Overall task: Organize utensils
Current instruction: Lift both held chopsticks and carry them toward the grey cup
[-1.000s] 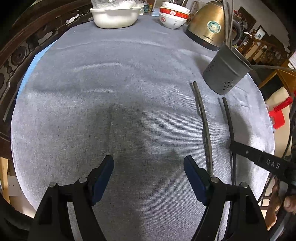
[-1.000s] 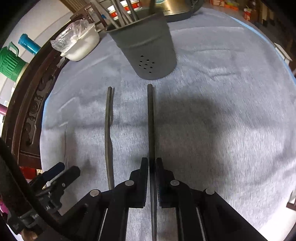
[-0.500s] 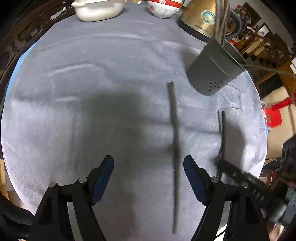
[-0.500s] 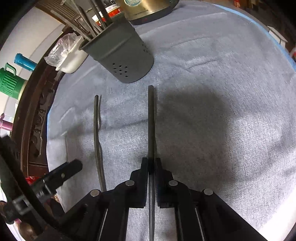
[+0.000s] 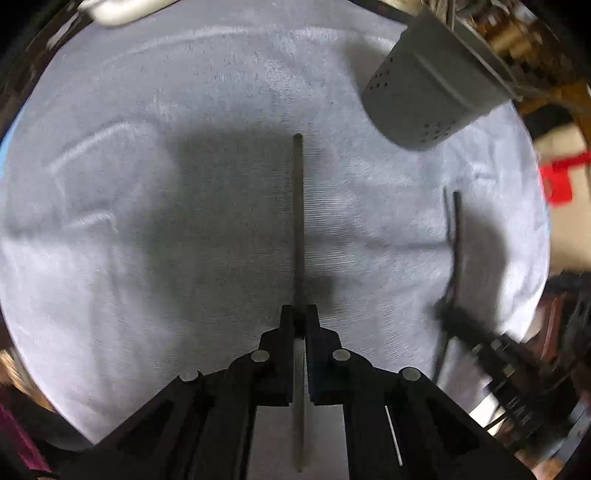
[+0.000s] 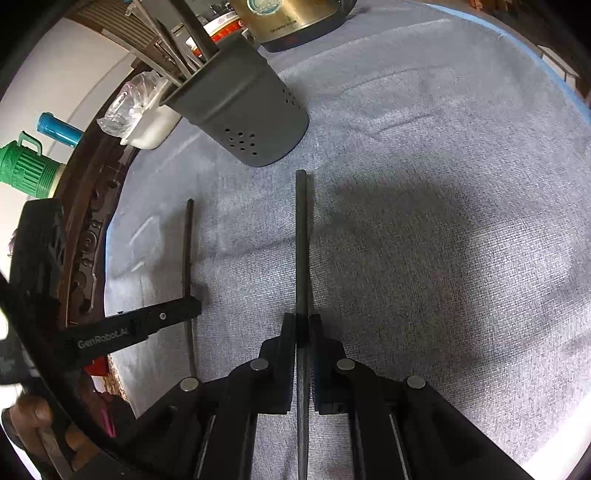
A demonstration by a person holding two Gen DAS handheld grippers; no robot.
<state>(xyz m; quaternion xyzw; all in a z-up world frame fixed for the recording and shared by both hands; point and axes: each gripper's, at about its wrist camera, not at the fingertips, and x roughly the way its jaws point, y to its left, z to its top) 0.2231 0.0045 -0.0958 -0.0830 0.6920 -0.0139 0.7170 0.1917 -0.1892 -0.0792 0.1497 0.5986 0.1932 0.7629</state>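
Note:
Two dark chopsticks lie on the grey cloth. My left gripper (image 5: 299,314) is shut on one chopstick (image 5: 297,206), which points ahead toward the grey perforated utensil holder (image 5: 424,92) at upper right. My right gripper (image 6: 302,321) is shut on the other chopstick (image 6: 301,236), whose tip ends just short of the holder (image 6: 243,114). The holder holds several dark utensils. In the right wrist view the left gripper (image 6: 192,306) and its chopstick (image 6: 188,243) show at left. In the left wrist view the right gripper (image 5: 448,314) and its chopstick (image 5: 455,229) show blurred at right.
A gold kettle (image 6: 291,18) stands behind the holder. A white tub with a plastic bag (image 6: 147,114) and a red-and-white bowl (image 6: 221,27) sit at the table's far side. A dark carved wooden rim (image 6: 88,229) borders the cloth. A green jug (image 6: 26,166) stands beyond it.
My left gripper moved right over the chopstick and closed on it; it was open before. My right gripper stays shut on its chopstick and has moved back a little.

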